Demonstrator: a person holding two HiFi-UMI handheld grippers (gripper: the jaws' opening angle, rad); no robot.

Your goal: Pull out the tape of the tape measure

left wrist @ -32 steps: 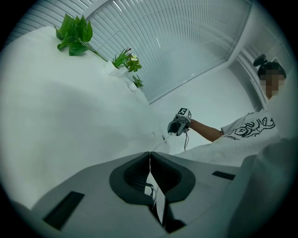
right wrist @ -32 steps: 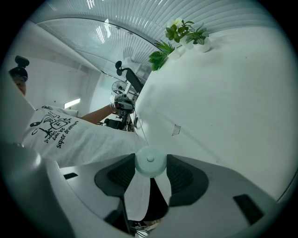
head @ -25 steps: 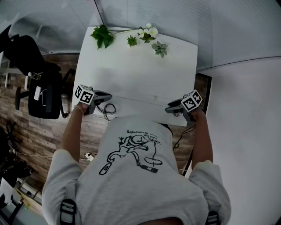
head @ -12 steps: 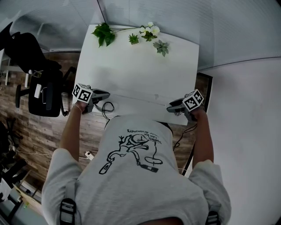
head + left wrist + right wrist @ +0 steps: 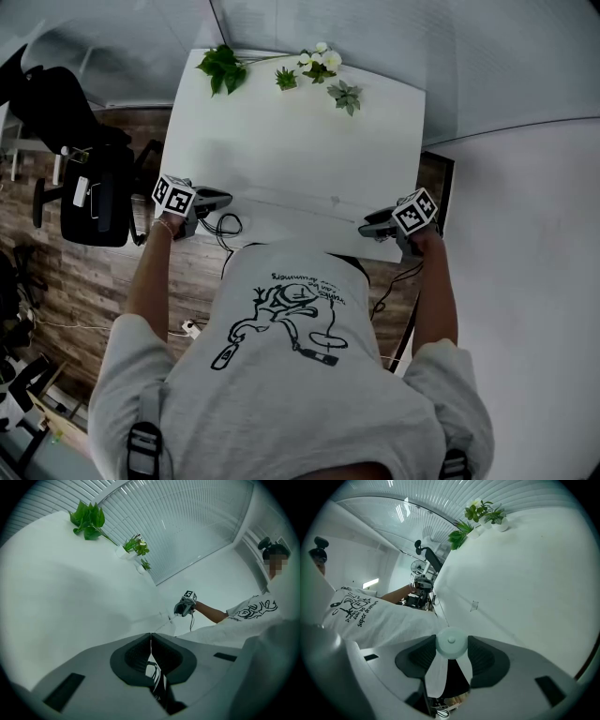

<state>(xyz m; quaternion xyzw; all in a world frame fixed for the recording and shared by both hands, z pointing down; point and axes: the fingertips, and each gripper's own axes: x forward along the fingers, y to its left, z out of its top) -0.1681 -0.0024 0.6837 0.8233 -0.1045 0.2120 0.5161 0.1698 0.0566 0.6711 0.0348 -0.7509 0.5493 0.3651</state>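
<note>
From the head view the tape point(image 5: 295, 211) is only a faint line along the tabletop point(image 5: 291, 141) edge, and the person's shirt point(image 5: 281, 375) covers what lies nearer. The case is hidden there behind the right gripper point(image 5: 367, 228). No markings on the tape can be read in any view, and a dark piece behind the left gripper's point(image 5: 151, 639) pads is too unclear to name.

The two grippers stand slightly wider apart than a second ago, so the span of tape between them looks a little longer.

The left gripper is clenched on the thin tape point(image 5: 162, 624), which runs straight ahead from it to the other gripper. The right gripper point(image 5: 451, 648) clamps the case point(image 5: 451, 643), a round pale disc with a small centre button, sitting right between its pads. From the case the tape point(image 5: 440, 614) leads ahead toward the left gripper point(image 5: 225, 200).
</note>
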